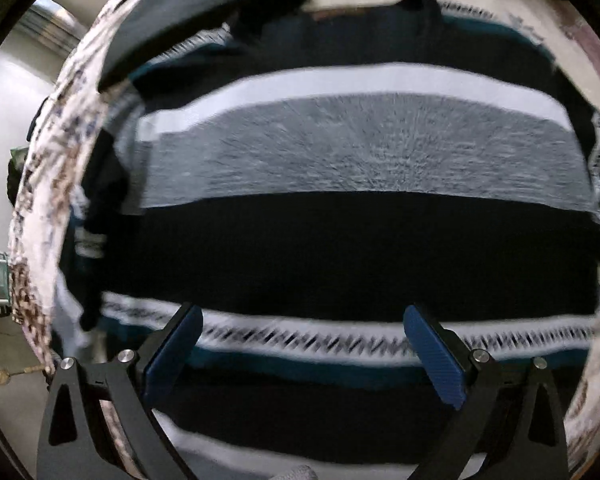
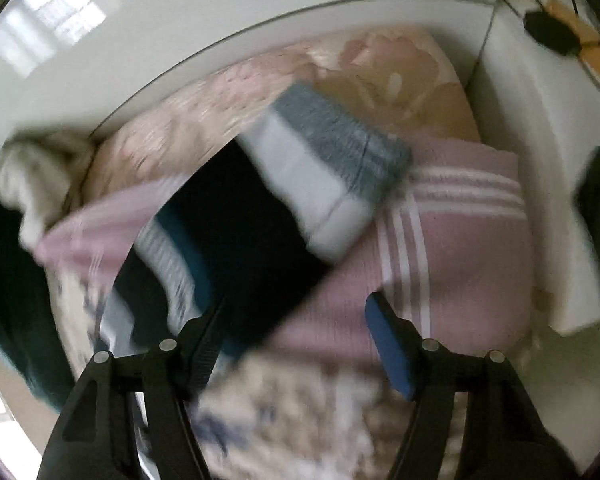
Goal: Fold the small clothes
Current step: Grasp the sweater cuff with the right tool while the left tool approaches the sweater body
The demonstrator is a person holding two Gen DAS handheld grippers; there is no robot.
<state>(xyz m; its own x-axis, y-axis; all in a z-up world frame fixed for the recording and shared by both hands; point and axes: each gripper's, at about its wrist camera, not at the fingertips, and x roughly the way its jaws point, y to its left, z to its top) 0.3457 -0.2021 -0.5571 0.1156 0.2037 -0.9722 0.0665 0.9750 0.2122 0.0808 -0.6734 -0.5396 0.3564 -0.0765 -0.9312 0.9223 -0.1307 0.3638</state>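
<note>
I am pointing both grippers steeply down, left gripper (image 1: 302,322) and right gripper (image 2: 296,312) gaping empty over the striped sweater (image 1: 340,152).

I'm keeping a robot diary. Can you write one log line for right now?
left gripper: open, over striped sweater | right gripper: open, nothing held, above pink cloth | folding: not begun

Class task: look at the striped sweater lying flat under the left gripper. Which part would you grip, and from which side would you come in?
Probably the bottom hem band, the patterned white strip of the striped sweater nearest the left gripper. Come from above at that near edge: the garment lies flat, and the open jaws already straddle it there.
</note>
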